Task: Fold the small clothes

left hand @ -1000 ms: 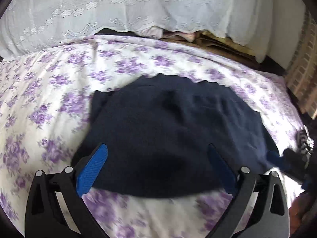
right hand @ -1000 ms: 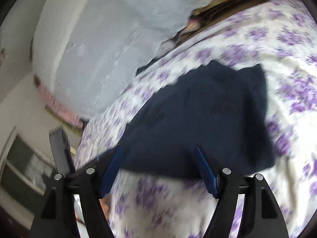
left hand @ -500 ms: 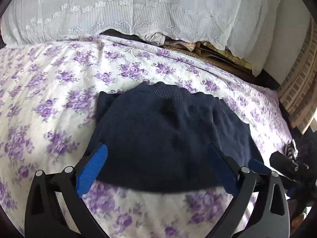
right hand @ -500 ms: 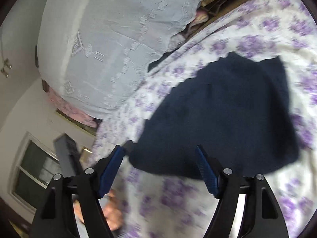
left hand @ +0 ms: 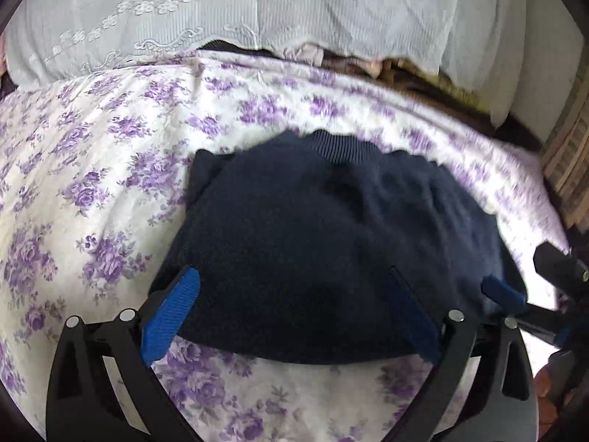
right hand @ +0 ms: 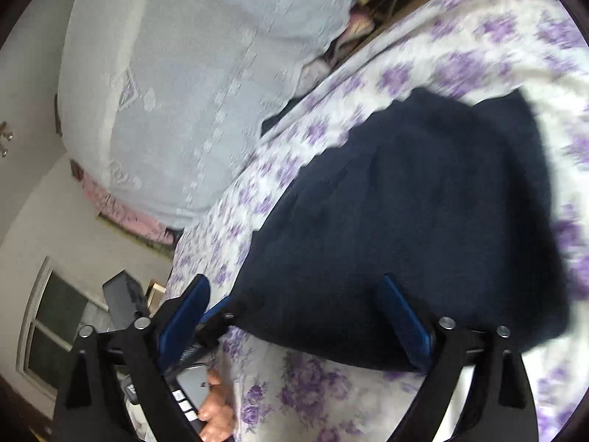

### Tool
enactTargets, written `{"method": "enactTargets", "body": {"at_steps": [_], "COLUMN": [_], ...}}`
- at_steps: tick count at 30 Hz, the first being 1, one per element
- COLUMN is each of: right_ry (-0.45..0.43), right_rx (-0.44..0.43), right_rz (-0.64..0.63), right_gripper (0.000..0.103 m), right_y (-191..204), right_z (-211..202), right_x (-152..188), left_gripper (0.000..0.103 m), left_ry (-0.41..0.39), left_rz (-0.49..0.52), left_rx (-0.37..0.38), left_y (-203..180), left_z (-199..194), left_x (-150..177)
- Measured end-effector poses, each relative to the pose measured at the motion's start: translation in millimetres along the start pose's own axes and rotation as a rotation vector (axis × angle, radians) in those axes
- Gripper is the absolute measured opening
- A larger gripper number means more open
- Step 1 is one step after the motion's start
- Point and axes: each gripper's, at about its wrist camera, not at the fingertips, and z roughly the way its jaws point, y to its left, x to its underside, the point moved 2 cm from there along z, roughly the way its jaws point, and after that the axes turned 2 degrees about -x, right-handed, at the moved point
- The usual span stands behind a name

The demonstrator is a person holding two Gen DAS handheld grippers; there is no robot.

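Since half a second ago both tongs have crept closer to the dark navy knitted garment with the ribbed waistband (left hand: 331,250); its near hem now runs between my fingers in both wrist views, where before it lay a little further off.

Going left to right: my left gripper (left hand: 291,316) stands wide open, its blue pads straddling the near hem, with nothing held. The garment lies flat on the white bedsheet printed with purple flowers (left hand: 92,169), straight ahead of the left tongs, ribbed band at the far side and hem at the near side. Its long axis runs crosswise to the left tongs, left to right. Beyond it is a pale lace-trimmed cover (left hand: 257,11).

My right gripper (left hand: 502,291) comes in at the garment's right near corner. From its own camera the right gripper (right hand: 294,313) is also wide open and empty, the cloth (right hand: 405,221) stretching ahead and to the right, the sheet (right hand: 331,397) under its tips.

I judge this as the reach before a fold: the piece looks partly folded already, though I cannot be sure. Next, I reckon, each gripper must drop onto a near corner, pinch the hem, and carry it toward the ribbed band.
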Motion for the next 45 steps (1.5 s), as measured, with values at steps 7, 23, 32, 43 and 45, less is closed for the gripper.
{"method": "enactTargets", "body": {"at_steps": [7, 23, 32, 43, 45], "right_ry": [-0.169, -0.211, -0.279, -0.292, -0.29], "right_rx": [0.14, 0.283, 0.041, 0.017, -0.027], "right_rz": [0.023, -0.008, 0.062, 0.03, 0.036], "right_gripper": [0.099, 0.099, 0.099, 0.1, 0.1], "right_y": [-26.0, -63.9, -55.7, -18.4, -10.5], "right_z": [-65.0, -61.6, -86.4, -76.7, -71.5], "right_x": [7.3, 9.1, 7.6, -7.4, -19.3], "left_gripper": [0.098, 0.098, 0.098, 0.098, 0.098], "left_ry": [0.009, 0.156, 0.138, 0.13, 0.111], "left_rz": [0.001, -0.298, -0.506, -0.508, -0.515], "left_rx": [0.097, 0.459, 0.533, 0.334, 0.317], "left_y": [-14.0, 21.9, 62.3, 60.8, 63.1], "left_z": [-12.4, 6.5, -15.2, 34.4, 44.5], "left_x": [7.0, 22.5, 42.3, -0.6, -11.4]}}
